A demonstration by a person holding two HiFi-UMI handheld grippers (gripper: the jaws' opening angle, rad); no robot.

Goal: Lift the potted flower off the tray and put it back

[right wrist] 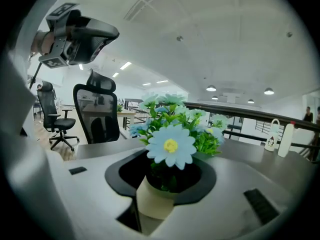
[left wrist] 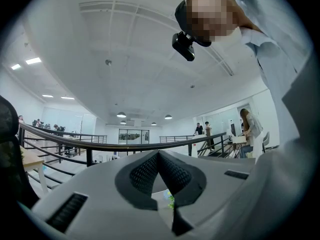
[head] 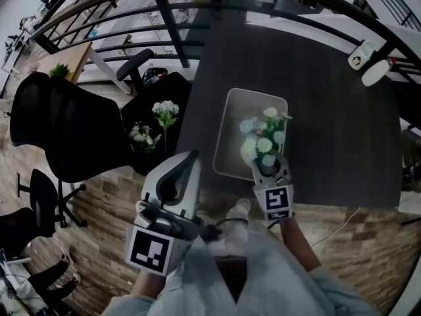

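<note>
From the head view, the potted flower (head: 264,143) sits inside the tray (head: 231,114), towards its 5 o'clock corner, nearest the person. That placement suits the task, since the tray is where the flower belongs. The right tool (head: 268,165) reaches in from 6 o'clock, with its jaws on either side of the pot. The left tool (head: 191,157) hangs off the bench (head: 329,110) at 8 o'clock from the tray, well apart and out of the way. An office chair (head: 59,130) and a bunch of white flowers (head: 164,110) lie further out at 9 o'clock. A white bottle (head: 378,71) stands far off at 2 o'clock. None of them crowds the tray.

In the left gripper view, the jaws meet at their tips and are clenched on nothing. We judge this hand to be idle. Beyond them a railing (left wrist: 100,145) runs across, and the person's head camera (left wrist: 183,45) is at 12 o'clock.

In the right gripper view, the cream pot stands upright in the hollow between the pads, with blooms spilling over them. The right pad lies against the rim, while a dark gap shows on the left. We therefore read the grip as released, with the pot resting rather than carried. The blooms overhang both jaws, and we think they could snag when the tool backs away.
</note>
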